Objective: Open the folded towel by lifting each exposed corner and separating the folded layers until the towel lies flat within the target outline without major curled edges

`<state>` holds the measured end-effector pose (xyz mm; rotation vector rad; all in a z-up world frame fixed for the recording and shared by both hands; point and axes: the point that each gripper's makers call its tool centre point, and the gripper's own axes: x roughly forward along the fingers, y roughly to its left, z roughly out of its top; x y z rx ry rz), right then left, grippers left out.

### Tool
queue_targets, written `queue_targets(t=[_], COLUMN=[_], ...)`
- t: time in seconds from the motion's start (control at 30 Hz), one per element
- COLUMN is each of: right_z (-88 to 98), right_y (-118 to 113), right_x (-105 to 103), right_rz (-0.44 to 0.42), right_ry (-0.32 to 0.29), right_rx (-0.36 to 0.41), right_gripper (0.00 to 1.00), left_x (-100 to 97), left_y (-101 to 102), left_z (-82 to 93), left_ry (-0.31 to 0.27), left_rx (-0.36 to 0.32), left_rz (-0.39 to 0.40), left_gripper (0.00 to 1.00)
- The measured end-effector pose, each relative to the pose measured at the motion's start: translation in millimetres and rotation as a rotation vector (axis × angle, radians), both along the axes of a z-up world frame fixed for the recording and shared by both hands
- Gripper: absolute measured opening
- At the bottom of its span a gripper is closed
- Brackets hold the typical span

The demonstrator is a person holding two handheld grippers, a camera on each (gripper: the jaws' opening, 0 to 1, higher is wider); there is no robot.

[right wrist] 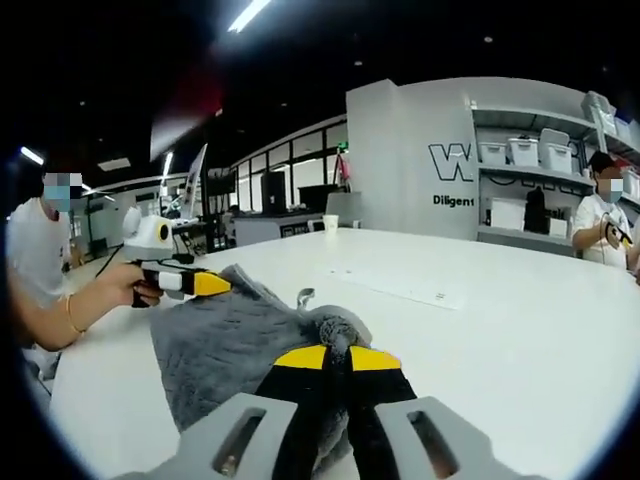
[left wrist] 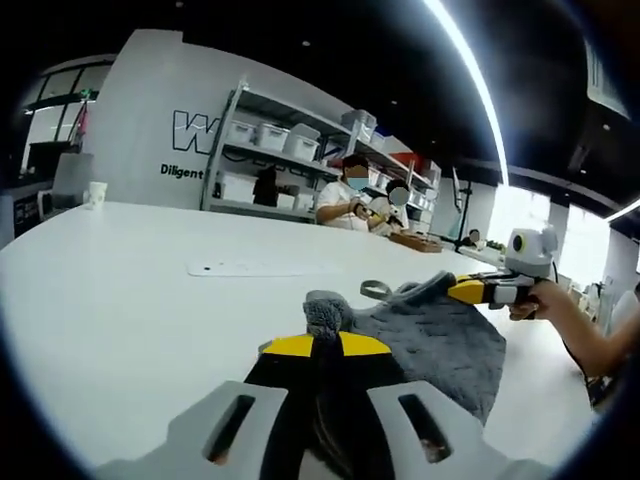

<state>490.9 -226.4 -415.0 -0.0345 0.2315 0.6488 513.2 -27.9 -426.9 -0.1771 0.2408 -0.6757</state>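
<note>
- The grey towel [left wrist: 440, 345] lies rumpled on the white surface [left wrist: 120, 300], near its edge.
- In the left gripper view, the left gripper [left wrist: 326, 344] has its yellow-tipped fingers [left wrist: 290, 346] pressed together, pinching a raised corner of the towel.
- In the right gripper view, the right gripper [right wrist: 338, 357] likewise pinches a bunched towel corner.
- A flat white sheet [right wrist: 400, 286] lies on the surface beyond the towel.
- Shelves with white bins [left wrist: 270, 135] stand behind, with a seated person [left wrist: 345, 200] in front of them.
</note>
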Motion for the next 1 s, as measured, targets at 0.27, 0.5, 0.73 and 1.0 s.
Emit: queue_targets(t=[0.27,0.5,0.73,1.0], right_z=[23.2,32.1,41.4,46.0], right_y=[3.1,3.9,5.5,9.5], right_x=[-33.1,-49.9,-68.6,-95.4], right_rz=[0.022,0.03,0.041,0.055], right_ry=[-0.064,-0.095,-0.126,-0.153], right_rx=[0.011,0.009,0.021,0.032], right_gripper=[0.0,0.0,0.0,0.0], left_x=[-21.1,-37.3,-50.8,-80.6], left_y=[-1.8,-1.0,-0.1,3.2], left_z=[18.1,30.3,38.5,47.8], left_ry=[-0.039,-0.075,-0.111,-0.154], left_rx=[0.003,0.007,0.019,-0.005], left_rz=[-0.012,-0.018,-0.024,-0.037], left_gripper=[0.04,0.04,0.04,0.04])
